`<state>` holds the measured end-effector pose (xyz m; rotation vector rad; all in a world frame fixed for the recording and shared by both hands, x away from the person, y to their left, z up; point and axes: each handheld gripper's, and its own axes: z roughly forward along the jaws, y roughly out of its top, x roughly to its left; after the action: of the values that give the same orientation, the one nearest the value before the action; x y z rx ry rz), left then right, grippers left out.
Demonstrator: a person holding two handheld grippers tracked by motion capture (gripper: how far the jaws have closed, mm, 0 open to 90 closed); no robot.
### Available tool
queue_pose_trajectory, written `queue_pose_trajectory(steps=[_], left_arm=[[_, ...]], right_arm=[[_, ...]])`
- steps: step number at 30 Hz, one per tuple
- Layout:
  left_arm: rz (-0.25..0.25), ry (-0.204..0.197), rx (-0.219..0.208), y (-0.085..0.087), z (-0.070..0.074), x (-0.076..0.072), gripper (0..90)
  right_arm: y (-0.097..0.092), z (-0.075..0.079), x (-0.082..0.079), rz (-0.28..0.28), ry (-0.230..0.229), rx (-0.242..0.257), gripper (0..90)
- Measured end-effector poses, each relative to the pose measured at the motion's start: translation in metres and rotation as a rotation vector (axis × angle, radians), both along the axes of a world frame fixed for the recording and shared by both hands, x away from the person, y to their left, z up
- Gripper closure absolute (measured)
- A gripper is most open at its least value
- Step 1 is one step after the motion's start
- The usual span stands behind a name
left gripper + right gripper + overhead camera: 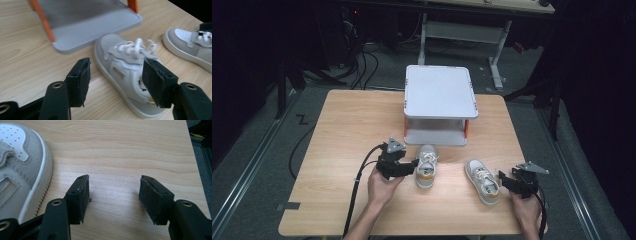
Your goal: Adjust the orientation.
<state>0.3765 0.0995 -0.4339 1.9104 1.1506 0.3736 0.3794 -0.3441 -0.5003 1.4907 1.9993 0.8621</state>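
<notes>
Wooden surface (347, 125), grey two-tier rack (439, 92) at the back. Left shoe (427, 166) lies toe toward the rack, just right of the spread left claw (411, 167), unpinched. Right shoe (482, 181) sits beside the spread, empty right claw (507, 182).

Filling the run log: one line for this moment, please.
left gripper: open, beside left shoe | right gripper: open, beside right shoe | shelf: bare

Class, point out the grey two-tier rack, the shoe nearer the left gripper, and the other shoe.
Rack (439, 90): high view, top shelf.
Left shoe (426, 167): high view, laces.
Right shoe (482, 180): high view, laces.
</notes>
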Motion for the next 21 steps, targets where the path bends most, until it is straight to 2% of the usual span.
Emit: queue_pose_trajectory(steps=[1, 5, 6, 7, 8, 11, 21], left_arm=[[0.000, 0.000, 0.000, 0.000, 0.000, 0.000, 39.4], [0.066, -0.001, 0.003, 0.022, -0.006, 0.000, 38.6], [0.066, -0.001, 0.003, 0.022, -0.006, 0.000, 38.5], [0.092, -0.001, 0.001, 0.031, -0.009, 0.001, 38.5], [0.092, -0.001, 0.001, 0.031, -0.009, 0.001, 38.5], [0.130, 0.004, 0.000, 0.047, -0.017, 0.001, 38.6], [0.197, 0.003, 0.025, 0.068, -0.036, 0.003, 39.1]], right_arm=[[0.000, 0.000, 0.000, 0.000, 0.000, 0.000, 41.6], [0.001, 0.000, 0.000, -0.003, -0.003, 0.000, 42.3], [0.001, 0.000, 0.000, -0.003, -0.003, 0.000, 42.3], [0.001, 0.000, 0.000, -0.004, -0.002, 0.000, 42.4], [0.001, 0.000, 0.000, -0.004, -0.003, 0.000, 42.4], [0.001, 0.000, 0.000, -0.003, -0.002, 0.000, 42.4], [0.001, 0.000, 0.000, -0.004, -0.007, -0.004, 46.4]])
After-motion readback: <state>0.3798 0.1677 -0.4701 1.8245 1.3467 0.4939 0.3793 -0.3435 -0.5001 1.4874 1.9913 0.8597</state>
